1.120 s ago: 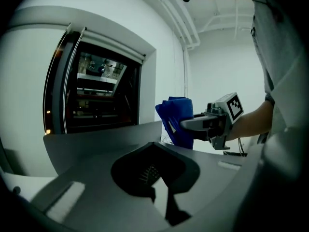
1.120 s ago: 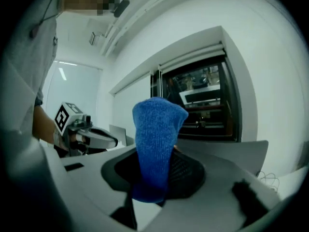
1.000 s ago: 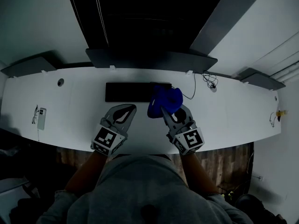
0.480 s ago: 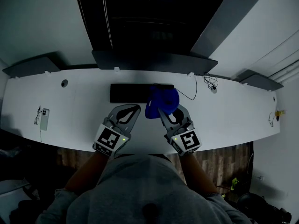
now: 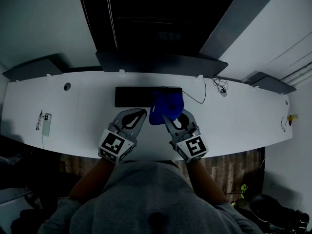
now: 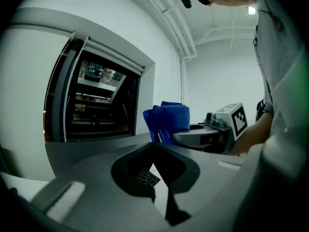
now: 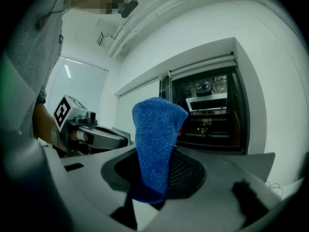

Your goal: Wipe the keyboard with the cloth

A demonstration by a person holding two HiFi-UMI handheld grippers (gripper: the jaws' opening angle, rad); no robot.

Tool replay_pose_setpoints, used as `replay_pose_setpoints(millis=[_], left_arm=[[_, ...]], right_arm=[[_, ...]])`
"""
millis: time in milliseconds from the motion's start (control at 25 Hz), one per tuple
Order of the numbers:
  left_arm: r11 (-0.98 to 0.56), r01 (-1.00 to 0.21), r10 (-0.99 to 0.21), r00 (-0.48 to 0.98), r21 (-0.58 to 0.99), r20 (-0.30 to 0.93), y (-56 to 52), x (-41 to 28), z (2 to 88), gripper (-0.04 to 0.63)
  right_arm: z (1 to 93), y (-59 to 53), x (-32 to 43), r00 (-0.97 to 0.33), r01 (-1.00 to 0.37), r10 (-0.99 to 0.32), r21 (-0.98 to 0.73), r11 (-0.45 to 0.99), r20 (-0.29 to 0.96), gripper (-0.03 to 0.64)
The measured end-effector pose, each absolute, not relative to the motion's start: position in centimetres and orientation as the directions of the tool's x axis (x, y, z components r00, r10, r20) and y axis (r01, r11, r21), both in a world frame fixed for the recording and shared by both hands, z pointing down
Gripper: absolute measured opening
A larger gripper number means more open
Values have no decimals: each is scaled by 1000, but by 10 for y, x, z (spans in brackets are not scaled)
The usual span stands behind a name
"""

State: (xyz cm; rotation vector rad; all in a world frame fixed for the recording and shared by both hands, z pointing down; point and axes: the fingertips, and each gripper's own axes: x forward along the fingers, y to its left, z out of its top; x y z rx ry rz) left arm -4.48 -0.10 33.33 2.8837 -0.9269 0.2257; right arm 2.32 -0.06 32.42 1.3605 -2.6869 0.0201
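My right claw [image 5: 167, 116] was pinching the blue cloth [image 5: 165, 107]. Its two jaws were pressed onto the bottom part of the cloth, and the rest of the cloth stuck out past them in a soft lump. From above, the cloth lay over the right end of the black keyboard [image 5: 134, 96]. I could not tell if the cloth was touching the keys or just above them.

My left claw [image 5: 143, 113] was just beside the right one, a little to the left. Its jaws were pressed together at the tips and it held nothing (only a round hole showed between the jaws, and I could see some keys through it). It was near the front edge of the keyboard, on my side.

The keyboard lay flat on the long white surface [image 5: 243, 121], close to the back edge. A thin black wire [image 5: 201, 94] ran from the right end of the keyboard toward the back. Far off to the left, well apart from the claws, a phone [image 5: 46, 124] lay on the surface.
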Motion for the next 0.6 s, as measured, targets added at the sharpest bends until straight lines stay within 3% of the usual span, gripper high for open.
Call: replay_pose_setpoints(millis=[600], left_arm=[[-819,-571,-556,811,47,181,-11,-29,341,9]], right_arm=[[329,-9,40,-590,-802,-800,39,596,106,132]])
